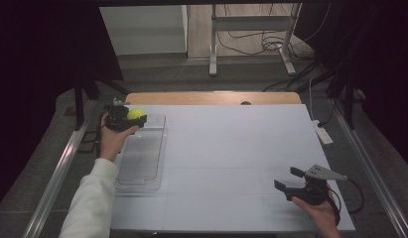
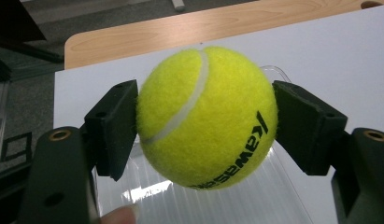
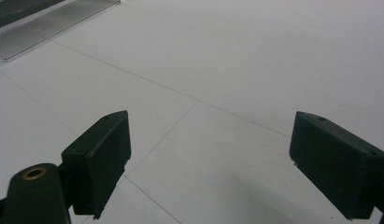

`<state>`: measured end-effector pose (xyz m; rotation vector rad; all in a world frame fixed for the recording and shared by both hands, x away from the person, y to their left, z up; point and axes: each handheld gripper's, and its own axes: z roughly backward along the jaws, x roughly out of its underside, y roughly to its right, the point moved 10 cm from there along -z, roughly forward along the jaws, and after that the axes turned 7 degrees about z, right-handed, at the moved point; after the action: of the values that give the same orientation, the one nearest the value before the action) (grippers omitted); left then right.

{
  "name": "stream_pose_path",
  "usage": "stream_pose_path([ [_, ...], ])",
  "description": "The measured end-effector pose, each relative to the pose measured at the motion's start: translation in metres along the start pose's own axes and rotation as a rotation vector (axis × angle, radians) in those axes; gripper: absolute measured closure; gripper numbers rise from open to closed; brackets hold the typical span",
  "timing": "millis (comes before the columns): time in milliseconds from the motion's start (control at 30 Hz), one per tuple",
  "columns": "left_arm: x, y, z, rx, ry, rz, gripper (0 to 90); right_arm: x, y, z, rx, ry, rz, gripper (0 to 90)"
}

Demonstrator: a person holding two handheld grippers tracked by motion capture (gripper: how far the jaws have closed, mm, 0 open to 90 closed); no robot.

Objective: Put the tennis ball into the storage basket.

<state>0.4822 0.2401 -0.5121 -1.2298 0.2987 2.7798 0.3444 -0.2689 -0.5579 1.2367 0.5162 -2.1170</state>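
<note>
Above the clear plastic tray's [image 1: 142, 163] far end, the left tongs [image 1: 126, 118] clamp a yellow tennis ball [image 2: 206, 116], while the right tongs [image 1: 297, 181] gape wide, well apart from the tray.

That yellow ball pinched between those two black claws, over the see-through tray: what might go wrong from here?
1. The tennis ball is round and fuzzy, and the left gripper grips it only at its two sides; a loosened squeeze could let it slip.
2. It hangs over the far end of the clear tray; dropped, it might bounce out and roll across the table.
3. The right gripper sits open and far off, probably too far to catch it.
</note>
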Motion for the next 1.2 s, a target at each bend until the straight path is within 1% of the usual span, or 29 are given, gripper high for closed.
stream_pose_path([
  [267,0.001,-0.005,-0.005,-0.013,-0.013,0.008,27.0,0.000,0.000,0.000,-0.001,0.000,0.000,12.8],
  [500,0.004,-0.010,-0.010,-0.019,-0.022,0.025,27.0,0.001,0.001,0.000,0.001,-0.003,0.001,12.8],
  [533,0.004,-0.010,-0.011,-0.019,-0.024,0.033,27.1,0.001,0.001,0.000,0.002,-0.003,0.001,12.9],
  [733,0.006,-0.012,-0.012,-0.024,-0.032,0.035,27.0,0.001,0.000,0.000,0.001,-0.003,0.002,12.9],
  [1067,0.014,-0.020,-0.019,-0.036,-0.064,0.046,27.0,0.001,0.000,0.000,0.001,-0.002,0.001,12.8],
  [1200,0.015,-0.021,-0.020,-0.033,-0.071,0.049,27.0,0.001,0.001,0.000,0.001,-0.003,0.002,12.9],
])
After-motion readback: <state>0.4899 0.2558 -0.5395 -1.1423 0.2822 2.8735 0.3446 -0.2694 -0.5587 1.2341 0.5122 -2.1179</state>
